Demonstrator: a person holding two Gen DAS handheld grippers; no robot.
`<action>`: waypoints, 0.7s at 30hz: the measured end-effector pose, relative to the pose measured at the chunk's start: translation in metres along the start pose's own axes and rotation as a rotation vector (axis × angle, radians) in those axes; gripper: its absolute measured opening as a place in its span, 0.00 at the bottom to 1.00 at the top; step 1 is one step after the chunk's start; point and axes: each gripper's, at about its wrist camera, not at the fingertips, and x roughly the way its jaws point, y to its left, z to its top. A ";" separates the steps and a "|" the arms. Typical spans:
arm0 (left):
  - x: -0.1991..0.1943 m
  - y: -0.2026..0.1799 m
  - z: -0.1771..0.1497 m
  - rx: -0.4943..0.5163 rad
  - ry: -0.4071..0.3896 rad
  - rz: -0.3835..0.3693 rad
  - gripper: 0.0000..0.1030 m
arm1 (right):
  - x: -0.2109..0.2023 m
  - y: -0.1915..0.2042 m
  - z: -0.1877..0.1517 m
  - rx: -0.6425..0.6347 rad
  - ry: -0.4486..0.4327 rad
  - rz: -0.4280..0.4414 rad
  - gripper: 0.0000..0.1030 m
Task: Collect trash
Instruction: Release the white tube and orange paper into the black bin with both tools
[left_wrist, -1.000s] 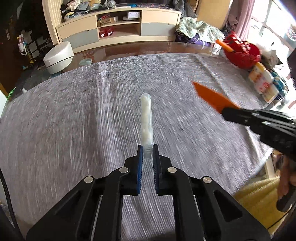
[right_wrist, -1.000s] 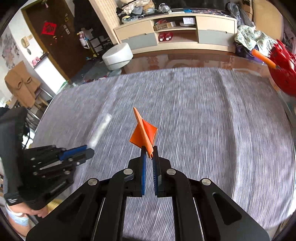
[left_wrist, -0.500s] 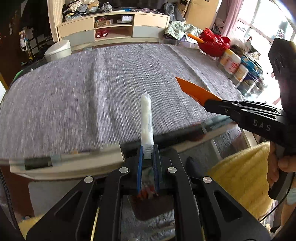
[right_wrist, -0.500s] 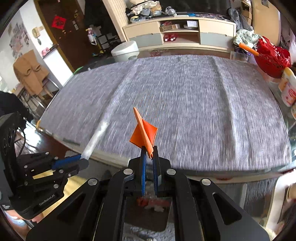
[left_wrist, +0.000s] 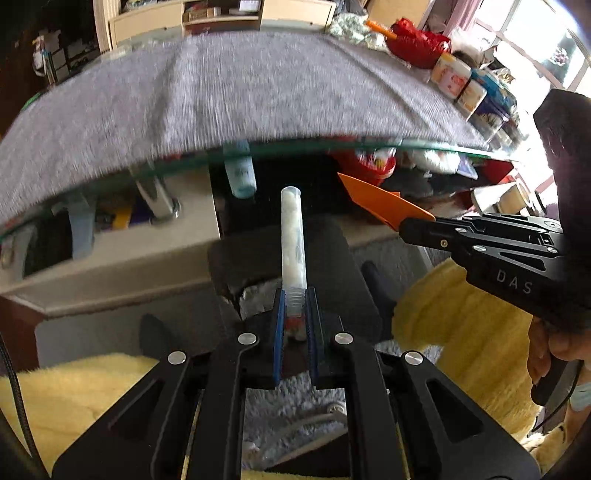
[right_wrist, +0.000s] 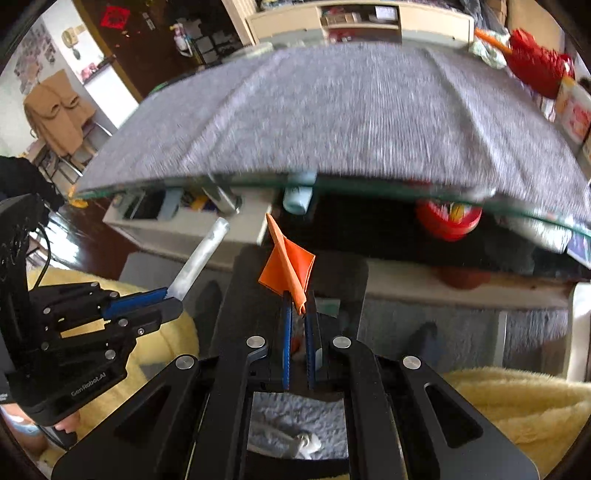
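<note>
My left gripper (left_wrist: 294, 295) is shut on the threaded end of a clear plastic tube (left_wrist: 292, 236) with white filling, which sticks out forward. In the right wrist view the same tube (right_wrist: 201, 254) shows at the left, held by the left gripper (right_wrist: 166, 295). My right gripper (right_wrist: 298, 301) is shut on a folded orange paper (right_wrist: 288, 266); the left wrist view shows that paper (left_wrist: 380, 203) at the right. Both grippers hang off the near edge of the grey-clothed glass table (left_wrist: 236, 92), over a dark bin (left_wrist: 280, 254) on the floor with some litter inside.
Yellow fluffy cushions (left_wrist: 461, 317) lie on both sides below. Under the glass top is a white shelf (left_wrist: 122, 251) with bottles and clutter. A red basket (left_wrist: 417, 44) and cartons (left_wrist: 454, 77) stand at the table's far right. A person's hand (left_wrist: 557, 350) grips the right handle.
Both grippers have pulled back from above the table and sunk past its near edge, still holding the tube and the orange paper. The dark bin has come into view under them.
</note>
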 end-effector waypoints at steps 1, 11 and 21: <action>0.005 0.001 -0.004 -0.003 0.011 -0.003 0.09 | 0.004 -0.001 -0.005 0.005 0.007 -0.002 0.08; 0.049 0.015 -0.012 -0.057 0.097 -0.030 0.09 | 0.054 -0.009 -0.013 0.071 0.094 0.010 0.11; 0.060 0.027 -0.006 -0.087 0.113 0.004 0.29 | 0.061 -0.015 0.001 0.094 0.087 -0.012 0.50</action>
